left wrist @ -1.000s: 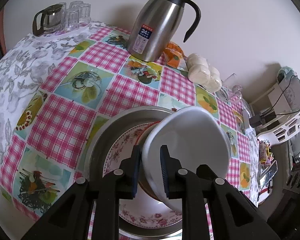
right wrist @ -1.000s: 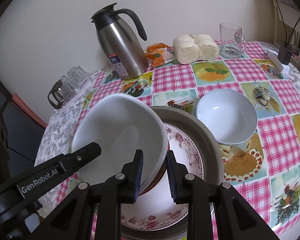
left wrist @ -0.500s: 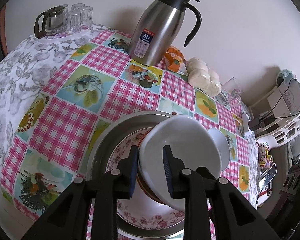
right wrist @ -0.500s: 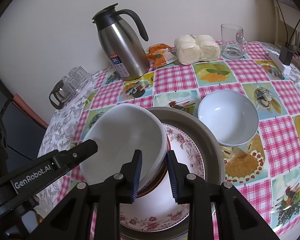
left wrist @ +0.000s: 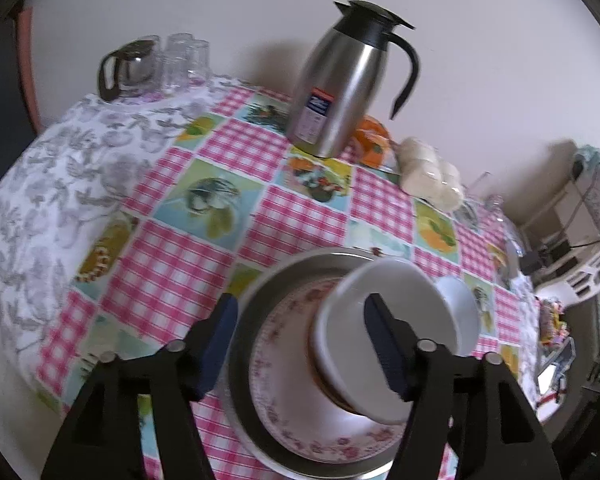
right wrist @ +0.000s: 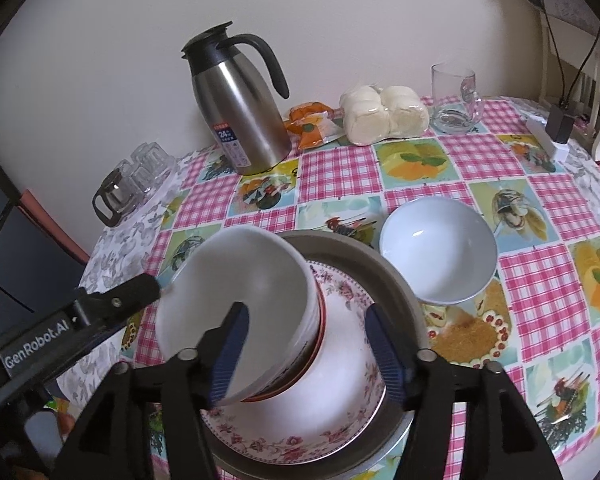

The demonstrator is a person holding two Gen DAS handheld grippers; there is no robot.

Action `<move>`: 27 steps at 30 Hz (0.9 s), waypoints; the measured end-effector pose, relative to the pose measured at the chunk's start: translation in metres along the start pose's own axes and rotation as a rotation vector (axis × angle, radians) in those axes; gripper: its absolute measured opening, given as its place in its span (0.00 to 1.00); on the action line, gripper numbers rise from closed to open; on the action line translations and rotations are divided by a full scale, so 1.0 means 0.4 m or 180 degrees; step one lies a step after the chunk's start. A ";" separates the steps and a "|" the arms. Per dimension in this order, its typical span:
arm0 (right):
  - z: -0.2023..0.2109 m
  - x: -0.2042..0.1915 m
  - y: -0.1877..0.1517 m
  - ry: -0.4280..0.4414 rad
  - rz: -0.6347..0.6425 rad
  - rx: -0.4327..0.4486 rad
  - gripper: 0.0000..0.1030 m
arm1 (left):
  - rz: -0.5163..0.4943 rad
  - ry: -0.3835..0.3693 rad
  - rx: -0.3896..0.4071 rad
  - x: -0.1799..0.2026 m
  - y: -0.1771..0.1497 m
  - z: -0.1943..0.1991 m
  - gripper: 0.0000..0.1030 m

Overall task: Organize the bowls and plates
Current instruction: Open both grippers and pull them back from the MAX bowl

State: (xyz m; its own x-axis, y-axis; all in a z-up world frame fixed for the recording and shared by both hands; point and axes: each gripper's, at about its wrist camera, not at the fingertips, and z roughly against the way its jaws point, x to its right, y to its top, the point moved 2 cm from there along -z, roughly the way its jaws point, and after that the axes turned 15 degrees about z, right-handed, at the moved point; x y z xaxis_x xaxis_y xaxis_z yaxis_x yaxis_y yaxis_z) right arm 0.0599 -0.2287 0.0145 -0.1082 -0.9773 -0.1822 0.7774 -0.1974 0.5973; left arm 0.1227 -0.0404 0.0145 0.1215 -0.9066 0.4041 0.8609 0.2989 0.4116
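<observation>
Both grippers, left and right, are spread wide, released, around a white bowl apparently rested, tilted, on the floral plate.

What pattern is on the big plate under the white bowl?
Pink flowers around a white plate, clearest in the right wrist view.

Table (checked cloth): metal tray, white bowl, thermos.
</observation>
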 end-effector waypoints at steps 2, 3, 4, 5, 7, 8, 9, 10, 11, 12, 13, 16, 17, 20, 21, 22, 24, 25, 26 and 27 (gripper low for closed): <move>-0.001 0.005 -0.001 -0.0012 -0.0016 -0.0005 0.72 | -0.0020 0.0123 0.0036 -0.009 0.005 -0.004 0.69; -0.002 0.008 -0.001 -0.0018 -0.0025 -0.0010 0.74 | -0.0029 0.0183 0.0048 -0.015 0.005 -0.007 0.71; -0.004 0.010 -0.002 -0.0025 -0.0035 -0.0015 0.75 | -0.0036 0.0239 0.0054 -0.021 0.007 -0.011 0.74; -0.005 0.013 -0.003 -0.0031 -0.0044 -0.0018 0.76 | -0.0043 0.0284 0.0056 -0.026 0.010 -0.015 0.75; -0.006 0.019 -0.004 -0.0043 -0.0062 -0.0022 0.78 | -0.0058 0.0341 0.0069 -0.034 0.013 -0.018 0.76; -0.006 0.022 -0.005 -0.0050 -0.0072 -0.0020 0.79 | -0.0063 0.0367 0.0079 -0.037 0.015 -0.019 0.76; -0.006 0.025 -0.005 -0.0057 -0.0081 -0.0017 0.81 | -0.0072 0.0392 0.0091 -0.039 0.016 -0.020 0.77; -0.006 0.028 -0.005 -0.0063 -0.0086 -0.0014 0.83 | -0.0084 0.0419 0.0100 -0.041 0.017 -0.021 0.80; -0.005 0.030 -0.006 -0.0068 -0.0093 -0.0009 0.84 | -0.0093 0.0439 0.0108 -0.042 0.018 -0.021 0.82; -0.004 0.033 -0.006 -0.0073 -0.0104 -0.0003 0.84 | -0.0099 0.0455 0.0116 -0.043 0.019 -0.021 0.82; -0.003 0.034 -0.006 -0.0075 -0.0109 0.0002 0.86 | -0.0102 0.0468 0.0117 -0.044 0.020 -0.023 0.82; 0.000 0.040 -0.006 -0.0089 -0.0131 0.0021 0.90 | -0.0118 0.0484 0.0103 -0.046 0.021 -0.027 0.83; 0.000 0.042 -0.006 -0.0092 -0.0140 0.0027 0.91 | -0.0124 0.0486 0.0098 -0.046 0.021 -0.029 0.83; 0.003 0.047 -0.007 -0.0099 -0.0160 0.0045 0.96 | -0.0151 0.0513 0.0090 -0.046 0.019 -0.033 0.83; 0.005 0.049 -0.007 -0.0102 -0.0163 0.0056 0.98 | -0.0156 0.0518 0.0096 -0.045 0.019 -0.034 0.84; 0.006 0.050 -0.007 -0.0103 -0.0164 0.0064 0.99 | -0.0164 0.0522 0.0105 -0.045 0.019 -0.034 0.84; 0.008 0.052 -0.007 -0.0102 -0.0170 0.0082 1.00 | -0.0184 0.0540 0.0134 -0.044 0.020 -0.033 0.86; 0.008 0.053 -0.006 -0.0102 -0.0171 0.0092 1.00 | -0.0203 0.0550 0.0156 -0.043 0.020 -0.032 0.88; 0.009 0.055 -0.006 -0.0102 -0.0176 0.0100 1.00 | -0.0220 0.0553 0.0174 -0.042 0.020 -0.031 0.89; 0.010 0.056 -0.007 -0.0103 -0.0183 0.0105 1.00 | -0.0243 0.0557 0.0202 -0.041 0.020 -0.029 0.89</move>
State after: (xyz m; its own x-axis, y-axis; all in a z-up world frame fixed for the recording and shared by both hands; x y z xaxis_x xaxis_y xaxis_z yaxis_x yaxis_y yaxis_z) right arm 0.0528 -0.2505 0.0121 -0.1723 -0.9662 -0.1919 0.7484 -0.2551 0.6122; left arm 0.1334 -0.0265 0.0018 0.1458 -0.9637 0.2238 0.8387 0.2404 0.4886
